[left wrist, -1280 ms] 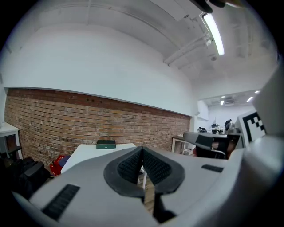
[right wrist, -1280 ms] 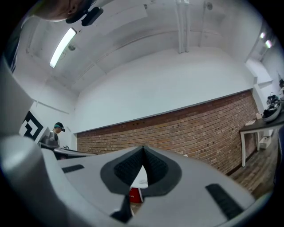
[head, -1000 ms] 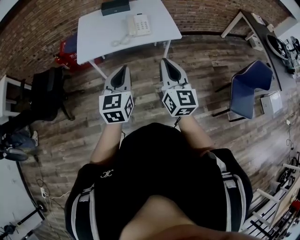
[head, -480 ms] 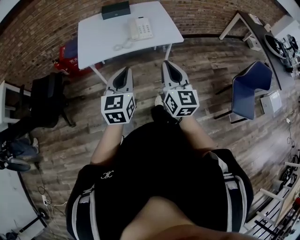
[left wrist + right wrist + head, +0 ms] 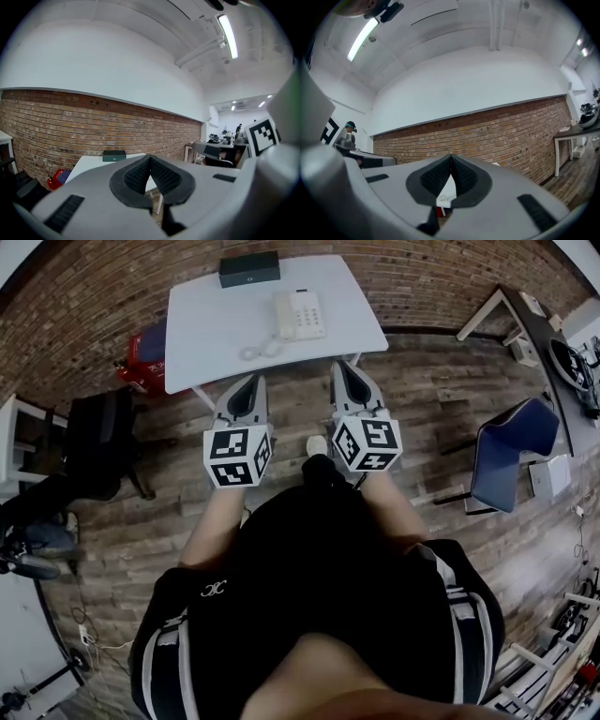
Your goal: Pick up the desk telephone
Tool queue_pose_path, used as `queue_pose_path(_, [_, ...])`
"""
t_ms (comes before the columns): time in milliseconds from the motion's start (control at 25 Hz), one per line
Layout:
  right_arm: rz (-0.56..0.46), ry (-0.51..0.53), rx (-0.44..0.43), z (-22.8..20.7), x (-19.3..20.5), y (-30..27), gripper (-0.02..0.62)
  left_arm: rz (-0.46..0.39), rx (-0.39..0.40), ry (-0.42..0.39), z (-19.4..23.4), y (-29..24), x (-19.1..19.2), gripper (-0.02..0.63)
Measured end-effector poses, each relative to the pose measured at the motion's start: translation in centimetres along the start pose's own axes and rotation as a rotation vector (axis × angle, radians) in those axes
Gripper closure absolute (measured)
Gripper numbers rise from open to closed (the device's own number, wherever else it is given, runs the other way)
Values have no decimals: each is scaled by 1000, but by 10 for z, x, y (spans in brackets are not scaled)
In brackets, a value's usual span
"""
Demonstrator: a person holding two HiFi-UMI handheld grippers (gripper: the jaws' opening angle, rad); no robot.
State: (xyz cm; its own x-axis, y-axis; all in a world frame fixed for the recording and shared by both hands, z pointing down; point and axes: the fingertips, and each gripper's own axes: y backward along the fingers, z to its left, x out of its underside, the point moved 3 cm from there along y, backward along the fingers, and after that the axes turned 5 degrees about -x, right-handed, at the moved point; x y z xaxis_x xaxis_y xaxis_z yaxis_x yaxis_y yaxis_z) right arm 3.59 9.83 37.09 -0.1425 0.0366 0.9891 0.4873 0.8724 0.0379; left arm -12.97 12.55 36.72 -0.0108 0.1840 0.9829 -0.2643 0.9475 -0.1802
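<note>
A white desk telephone [image 5: 300,314] with a coiled cord [image 5: 258,348] lies on a white table [image 5: 206,324] ahead of me in the head view. My left gripper [image 5: 251,381] and right gripper [image 5: 342,367] are held side by side over the wooden floor, short of the table's near edge. Both are shut with nothing between their pads. In the left gripper view the closed jaws [image 5: 150,158] hide most of the table. Through the right gripper's closed jaws [image 5: 451,155] a sliver of the phone shows.
A dark green box [image 5: 249,268] sits at the table's far edge by the brick wall. A red bag [image 5: 145,348] lies under the table's left side. A black chair [image 5: 98,442] stands to the left, a blue chair [image 5: 511,451] to the right.
Both grippers and the person have moved forward toward the table; the table and phone appear larger and nearer. The jaws stayed shut.
</note>
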Motion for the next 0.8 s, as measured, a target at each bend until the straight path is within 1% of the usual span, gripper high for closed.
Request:
queue_pose_path(280, [29,-10,-27,-28,11,-61,597,30,-32,30,24,-56,5,603])
queue_pose_path(600, [67,-30,-41,-66,15,-129,596,67,-46,47,45,-126,-1,603])
queue_pose_path(800, [132,-44,-42,-96,23,-167,595,97,-58,61,49,-171,-4,603])
